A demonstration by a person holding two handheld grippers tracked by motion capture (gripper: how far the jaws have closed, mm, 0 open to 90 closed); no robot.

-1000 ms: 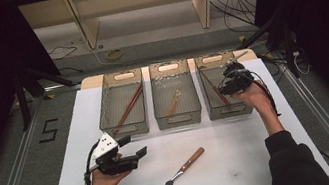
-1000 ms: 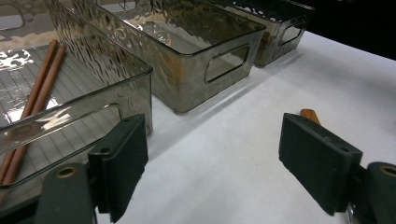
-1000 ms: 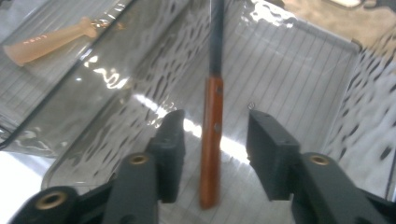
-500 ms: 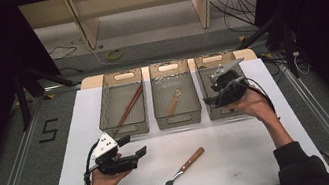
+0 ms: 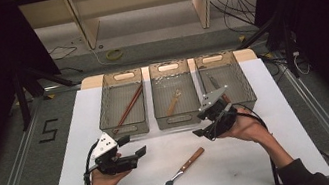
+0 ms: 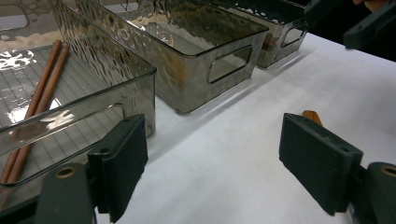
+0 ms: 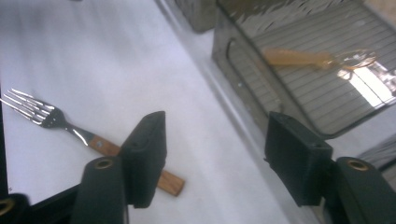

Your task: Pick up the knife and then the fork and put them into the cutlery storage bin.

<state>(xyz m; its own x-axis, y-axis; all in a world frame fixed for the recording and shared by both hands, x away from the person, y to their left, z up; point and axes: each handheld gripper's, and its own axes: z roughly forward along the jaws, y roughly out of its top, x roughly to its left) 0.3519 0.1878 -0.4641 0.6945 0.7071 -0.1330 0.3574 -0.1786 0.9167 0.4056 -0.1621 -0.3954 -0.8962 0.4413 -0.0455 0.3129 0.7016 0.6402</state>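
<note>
— The right gripper [image 5: 208, 131] was up over the right bin [image 5: 245, 90] a second ago; now it's at centre frame, low, jaws spread and empty after just closing a little.

— Heading for the fork [image 5: 180, 172], I'd guess. It lies bottom centre on the table [image 5: 293, 147], untouched.

— And the left gripper [image 5: 134, 148]?

— Lower left, released, holding nothing.

— The bins?

— Chopsticks [image 5: 128, 107] in the left bin [image 5: 105, 113], a spoon [image 5: 174, 102] in the middle bin [image 5: 157, 105], some utensil in the right.
</note>
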